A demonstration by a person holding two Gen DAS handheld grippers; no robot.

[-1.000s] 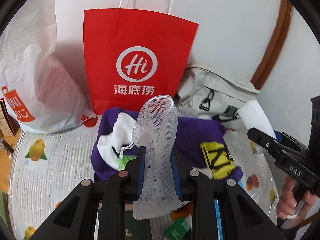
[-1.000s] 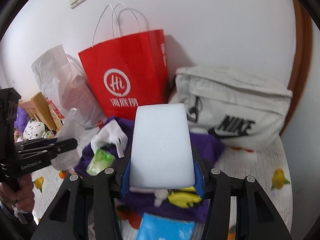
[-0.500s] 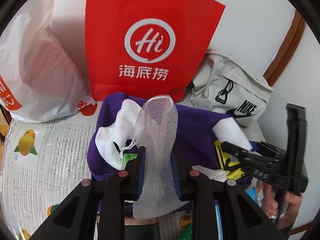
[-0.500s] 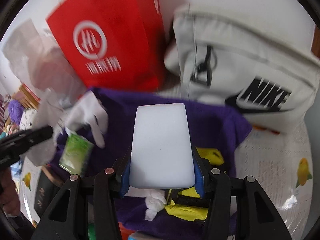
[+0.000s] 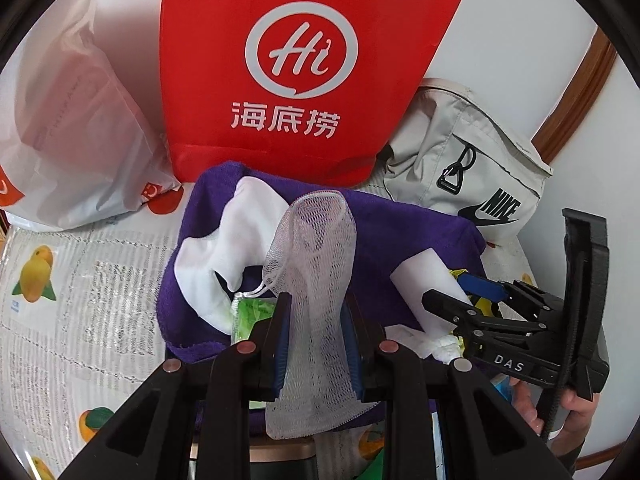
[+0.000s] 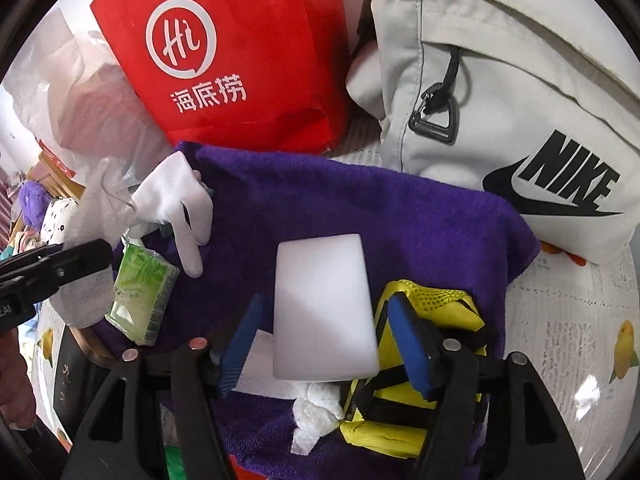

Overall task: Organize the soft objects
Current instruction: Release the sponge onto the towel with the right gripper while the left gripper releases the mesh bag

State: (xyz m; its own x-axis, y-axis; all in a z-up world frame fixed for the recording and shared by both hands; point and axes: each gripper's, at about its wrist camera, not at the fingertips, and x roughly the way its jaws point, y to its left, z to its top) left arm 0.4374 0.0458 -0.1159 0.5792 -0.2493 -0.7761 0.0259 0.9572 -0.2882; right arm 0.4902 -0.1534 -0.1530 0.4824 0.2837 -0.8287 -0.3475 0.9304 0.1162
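The left tongs (image 5: 316, 340) pinch the white mesh pouch (image 5: 316, 280) above the purple towel (image 6: 360, 208), while the right tongs (image 6: 326, 344) stand spread around the white sponge (image 6: 324, 308) lying there.

Both views are taken close above the purple towel (image 5: 400, 236) (image 6: 360, 208), angled down and forward toward the red paper bag (image 5: 304, 68) (image 6: 232, 56) and grey Nike bag (image 5: 472, 164) (image 6: 500, 92), which are shared.

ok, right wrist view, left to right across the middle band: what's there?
green tissue pack → white glove → white sponge block → yellow mesh pouch → lemon print on the tablecloth
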